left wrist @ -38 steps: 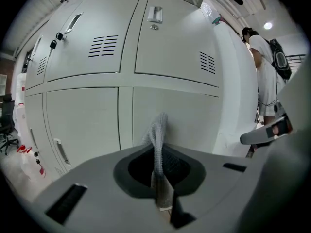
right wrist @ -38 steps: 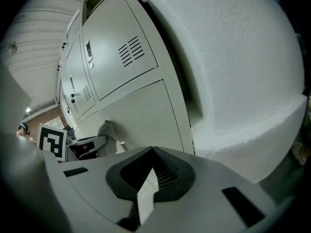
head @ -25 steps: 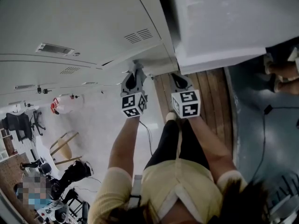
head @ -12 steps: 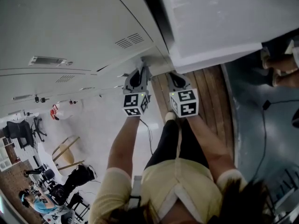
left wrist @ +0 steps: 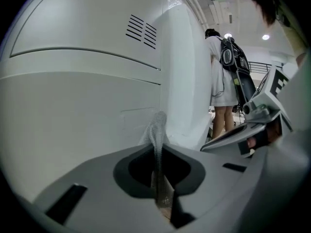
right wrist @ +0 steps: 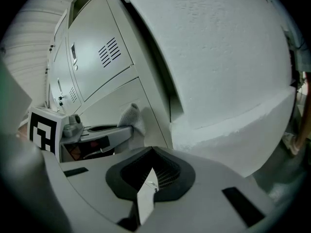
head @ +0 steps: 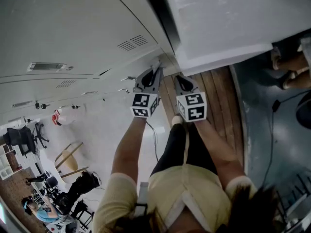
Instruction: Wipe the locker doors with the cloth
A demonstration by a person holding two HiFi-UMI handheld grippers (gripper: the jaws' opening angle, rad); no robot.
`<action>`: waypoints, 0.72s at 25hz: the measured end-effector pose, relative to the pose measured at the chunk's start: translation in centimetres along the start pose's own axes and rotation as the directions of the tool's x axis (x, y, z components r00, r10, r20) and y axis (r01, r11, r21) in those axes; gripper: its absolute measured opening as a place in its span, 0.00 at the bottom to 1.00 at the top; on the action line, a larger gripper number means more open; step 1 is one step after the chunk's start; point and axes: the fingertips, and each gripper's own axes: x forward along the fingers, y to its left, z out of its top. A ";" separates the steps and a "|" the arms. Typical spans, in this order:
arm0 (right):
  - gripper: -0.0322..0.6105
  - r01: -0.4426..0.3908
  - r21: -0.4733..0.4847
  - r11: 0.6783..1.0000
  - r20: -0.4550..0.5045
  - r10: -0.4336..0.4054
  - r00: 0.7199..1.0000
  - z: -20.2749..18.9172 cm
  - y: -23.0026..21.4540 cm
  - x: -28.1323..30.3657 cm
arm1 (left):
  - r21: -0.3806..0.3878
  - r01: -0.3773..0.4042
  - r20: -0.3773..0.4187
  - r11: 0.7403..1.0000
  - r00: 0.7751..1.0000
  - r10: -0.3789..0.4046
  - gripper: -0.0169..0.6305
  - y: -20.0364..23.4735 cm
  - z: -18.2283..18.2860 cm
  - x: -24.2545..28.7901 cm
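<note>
Cloth (left wrist: 158, 130) clamped in the fingers of the left gripper (head: 148, 79), tip at the locker door (left wrist: 82, 110) just ahead, right gripper (head: 185, 85) clenched on nothing; mid-wipe I reckon, next up is a firm pressed drag.

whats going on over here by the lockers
A person is working at a bank of grey lockers with a gripper in each hand. The left gripper is shut on a small grey cloth, whose free end is up at a lower locker door, near the door's edge beside the white pillar. Whether the cloth is actually pressing on the door is hard to tell. The right gripper is shut with nothing in it, held just alongside.
</note>
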 end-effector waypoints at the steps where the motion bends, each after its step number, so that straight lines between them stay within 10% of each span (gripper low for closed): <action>1: 0.05 -0.001 0.000 1.000 -0.002 0.001 1.000 -0.1 0.0 0.0 | 0.004 0.011 -0.003 1.000 1.000 -0.011 0.05 -0.2 -0.1 0.1; 9: 0.05 -0.011 -0.006 1.000 -0.004 0.011 1.000 0.0 0.6 0.0 | -0.035 0.068 0.023 0.997 0.998 -0.067 0.05 -0.6 -0.3 -1.4; 18: 0.05 -0.020 -0.010 1.000 -0.023 0.019 1.000 -1.0 1.1 0.4 | -0.159 -0.140 0.009 0.977 0.990 0.143 0.05 2.9 -4.6 -7.7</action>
